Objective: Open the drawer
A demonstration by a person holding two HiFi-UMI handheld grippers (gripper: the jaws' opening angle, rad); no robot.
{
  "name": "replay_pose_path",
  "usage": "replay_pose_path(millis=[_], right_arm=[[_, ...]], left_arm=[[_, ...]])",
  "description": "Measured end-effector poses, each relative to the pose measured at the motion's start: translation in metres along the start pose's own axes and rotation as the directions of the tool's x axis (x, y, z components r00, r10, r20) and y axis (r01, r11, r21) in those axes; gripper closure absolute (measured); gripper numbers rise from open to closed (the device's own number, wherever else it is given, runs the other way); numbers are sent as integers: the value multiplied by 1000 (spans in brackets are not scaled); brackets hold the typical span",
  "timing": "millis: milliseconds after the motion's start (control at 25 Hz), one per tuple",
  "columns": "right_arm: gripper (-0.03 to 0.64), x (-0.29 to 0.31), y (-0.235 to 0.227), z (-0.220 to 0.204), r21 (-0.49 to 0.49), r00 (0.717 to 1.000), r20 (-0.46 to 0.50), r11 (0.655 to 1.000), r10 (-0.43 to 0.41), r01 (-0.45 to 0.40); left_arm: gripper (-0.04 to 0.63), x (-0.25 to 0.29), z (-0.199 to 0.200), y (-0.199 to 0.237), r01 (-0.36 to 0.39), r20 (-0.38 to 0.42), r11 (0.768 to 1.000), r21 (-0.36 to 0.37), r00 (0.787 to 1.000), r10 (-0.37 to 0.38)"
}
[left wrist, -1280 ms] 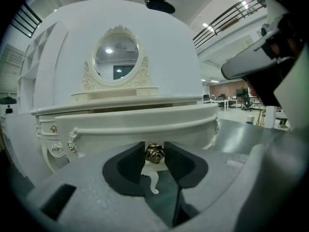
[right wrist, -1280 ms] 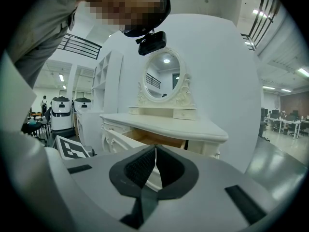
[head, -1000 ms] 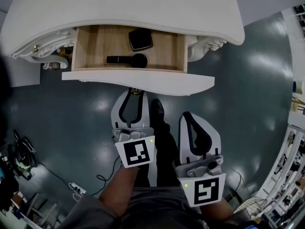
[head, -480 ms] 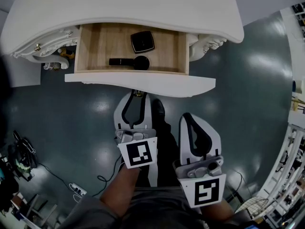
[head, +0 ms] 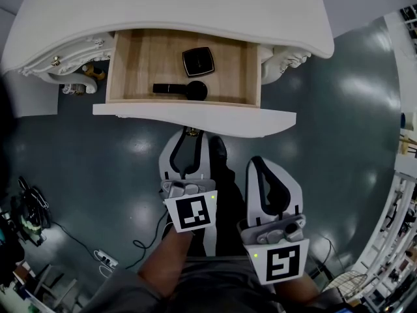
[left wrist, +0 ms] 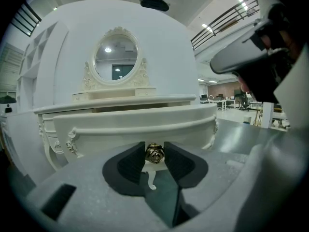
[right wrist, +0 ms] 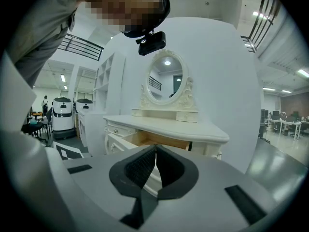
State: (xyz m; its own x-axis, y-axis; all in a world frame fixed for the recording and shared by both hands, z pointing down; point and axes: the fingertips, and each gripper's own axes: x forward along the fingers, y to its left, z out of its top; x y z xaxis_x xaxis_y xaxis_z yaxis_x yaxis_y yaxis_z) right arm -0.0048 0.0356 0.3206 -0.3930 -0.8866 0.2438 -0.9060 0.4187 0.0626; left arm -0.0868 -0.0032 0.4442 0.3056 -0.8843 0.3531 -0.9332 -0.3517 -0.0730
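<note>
Nothing shifts since the earlier frame beyond slight camera drift. We see the drawer (head: 195, 117) pulled out at 12 o'clock. Our left gripper (head: 189, 135) clamps its brass knob (left wrist: 154, 153), so any further pull runs toward 6. Our right gripper (head: 255, 163), pinched together and empty, sits at 4 o'clock.

Open drawer before the dressing table, two grippers in front of it

The drawer (head: 137, 64) juts out from under the top of the dressing table (head: 195, 5), towards the person. Inside it, a square case (head: 197, 61) lies right of centre towards the back, and a long-handled item (head: 179, 89) lies crosswise just in front of the case, near the drawer's front panel. The left gripper (head: 191, 135) sits at the middle of that panel, with the knob (left wrist: 155, 153) between its jaws. The right gripper (head: 256, 160) is beside it on the right, farther from the drawer and apart from it. A mirror (left wrist: 116, 58) stands at the back of the table top. A power strip (head: 105, 260) lies on the floor (head: 339, 109), on the person's left.
</note>
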Motion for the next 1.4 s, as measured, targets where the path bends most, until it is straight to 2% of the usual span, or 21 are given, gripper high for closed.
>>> replay_pose_path(millis=[760,1400], right_arm=[[603,-29,27,-3,-11,1000,14,1000,14,-14],[603,-19,28,3,-12,999,17,1000,28,-28]], left_arm=[[465,-42,-15,-12,7,7,1000,-5,1000,-7],[465,-42,-16,-13,13,-4,1000,-11,1000,-13]])
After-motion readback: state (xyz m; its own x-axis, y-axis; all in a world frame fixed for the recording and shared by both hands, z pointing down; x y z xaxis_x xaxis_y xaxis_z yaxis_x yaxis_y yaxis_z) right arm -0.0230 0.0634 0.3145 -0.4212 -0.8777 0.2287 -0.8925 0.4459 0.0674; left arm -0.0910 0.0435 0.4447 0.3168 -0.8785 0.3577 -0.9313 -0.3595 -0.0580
